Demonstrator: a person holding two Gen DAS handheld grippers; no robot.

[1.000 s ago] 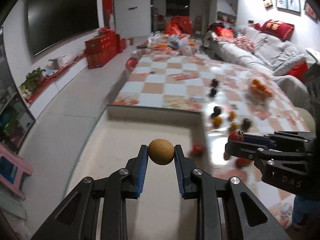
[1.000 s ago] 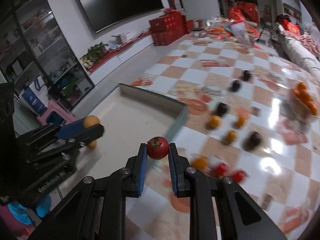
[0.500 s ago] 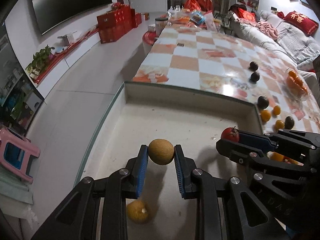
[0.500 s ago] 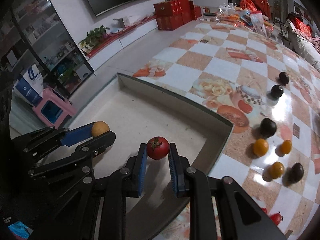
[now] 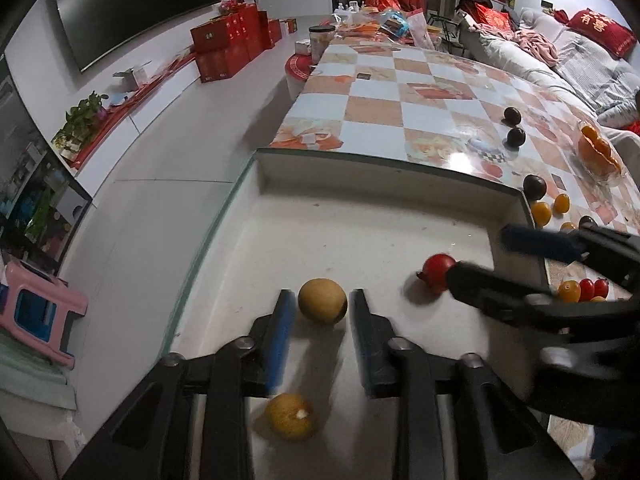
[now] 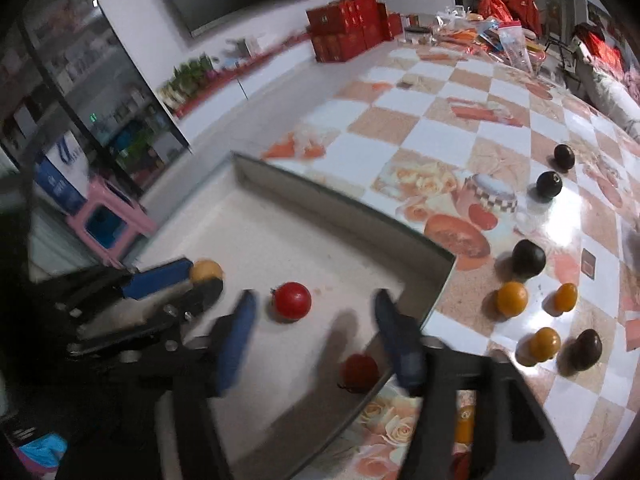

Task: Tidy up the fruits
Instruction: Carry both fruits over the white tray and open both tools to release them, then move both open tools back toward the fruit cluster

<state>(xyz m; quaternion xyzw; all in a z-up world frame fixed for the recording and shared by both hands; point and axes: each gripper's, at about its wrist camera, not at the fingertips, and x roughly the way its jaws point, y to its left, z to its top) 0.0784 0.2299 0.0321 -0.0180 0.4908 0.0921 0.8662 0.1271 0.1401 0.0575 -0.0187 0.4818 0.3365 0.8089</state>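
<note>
Left gripper point(image 5: 322, 320), seen from the left wrist, is opening its jaws over the white tray point(image 5: 360, 216); the tan round fruit point(image 5: 322, 301) sits between the blue pads, gripped by neither. A yellow fruit point(image 5: 289, 416) lies at six o'clock, a red tomato point(image 5: 437, 273) at three o'clock.

From the right wrist, the right gripper point(image 6: 312, 320) is opening too, jaws wide, the tomato point(image 6: 292, 301) loose just inside its left pad. A second tomato point(image 6: 359, 368) lies at five o'clock. Dark and orange fruits point(image 6: 512, 298) dot the checkered table point(image 6: 440, 92) at three o'clock.
</note>
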